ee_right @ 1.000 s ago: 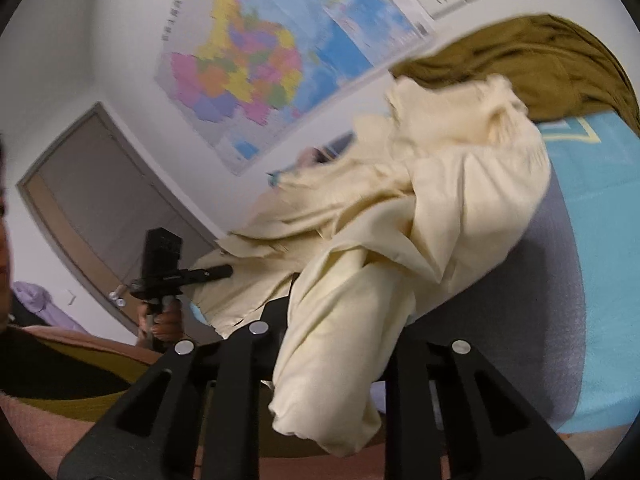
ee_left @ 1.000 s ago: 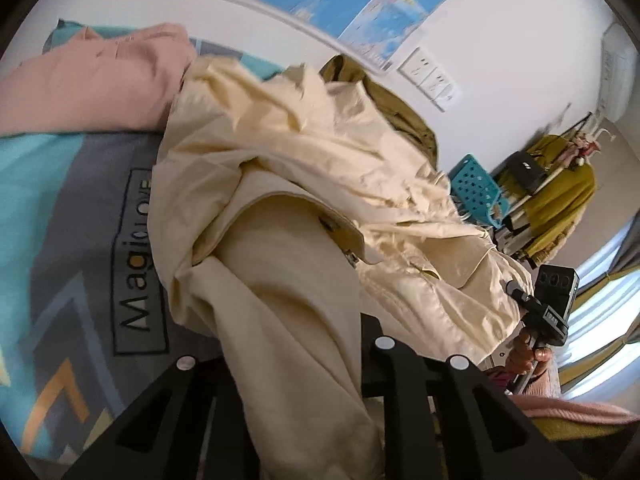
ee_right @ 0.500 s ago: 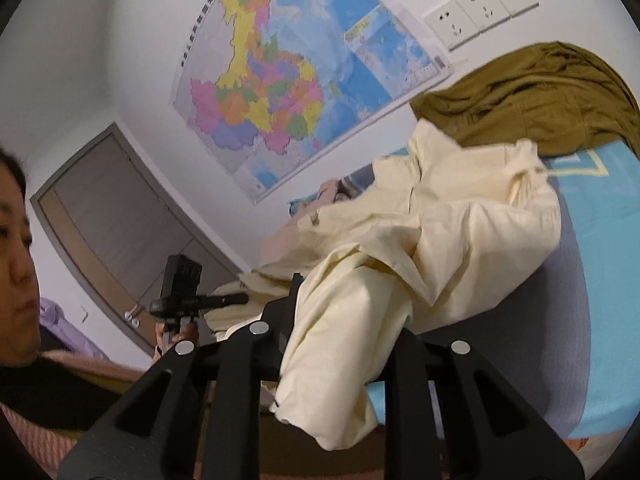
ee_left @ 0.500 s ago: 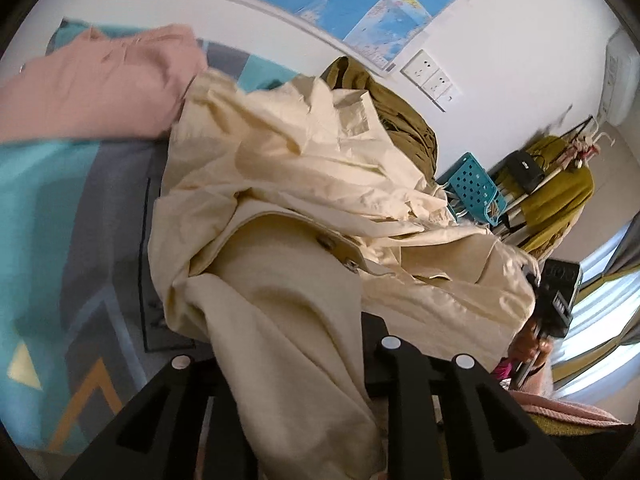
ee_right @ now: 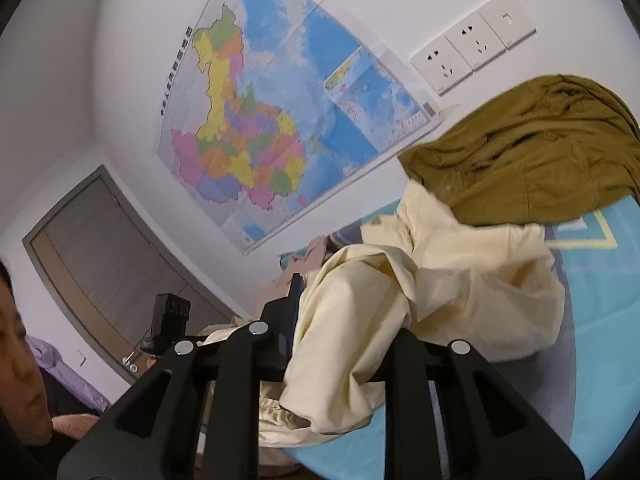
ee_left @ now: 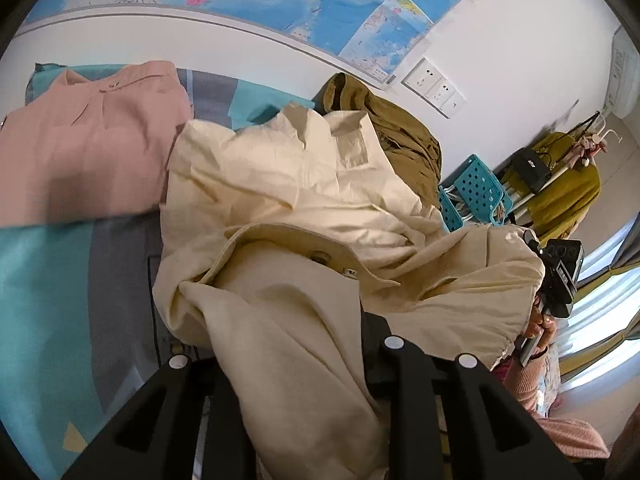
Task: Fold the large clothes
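Presently: pink garment, far left, flat on the bed. Cream coat, bunched mid-bed, long axis slung between the two claws, bulk lying ahead of both. Left claw clamped on one edge; right claw clamped on the opposite edge. Olive garment, far right.

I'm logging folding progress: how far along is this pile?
Done: the pink shirt lies flat on the bed cover. In hand: the cream jacket, bunched and unfolded, is gripped by the left gripper and right gripper. Left: folding it, then the crumpled olive jacket.
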`<action>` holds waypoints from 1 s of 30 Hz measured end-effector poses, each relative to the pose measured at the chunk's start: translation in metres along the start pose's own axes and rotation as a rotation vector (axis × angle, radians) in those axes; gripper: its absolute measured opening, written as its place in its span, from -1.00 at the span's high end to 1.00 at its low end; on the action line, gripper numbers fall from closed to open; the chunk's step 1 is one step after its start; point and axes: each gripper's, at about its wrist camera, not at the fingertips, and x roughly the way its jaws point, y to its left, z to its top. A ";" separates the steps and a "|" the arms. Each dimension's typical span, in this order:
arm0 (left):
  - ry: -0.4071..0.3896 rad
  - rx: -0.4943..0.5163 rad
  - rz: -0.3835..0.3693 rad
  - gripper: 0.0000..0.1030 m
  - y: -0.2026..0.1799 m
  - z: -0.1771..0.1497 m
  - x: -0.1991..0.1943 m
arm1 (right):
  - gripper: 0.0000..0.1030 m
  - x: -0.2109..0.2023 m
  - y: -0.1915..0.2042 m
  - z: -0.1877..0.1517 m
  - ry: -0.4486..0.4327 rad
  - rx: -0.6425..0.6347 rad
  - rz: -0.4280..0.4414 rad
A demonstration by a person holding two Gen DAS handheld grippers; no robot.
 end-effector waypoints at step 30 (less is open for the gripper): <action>0.051 -0.089 0.112 0.51 0.029 0.121 0.061 | 0.60 0.083 -0.085 0.085 0.039 0.185 -0.149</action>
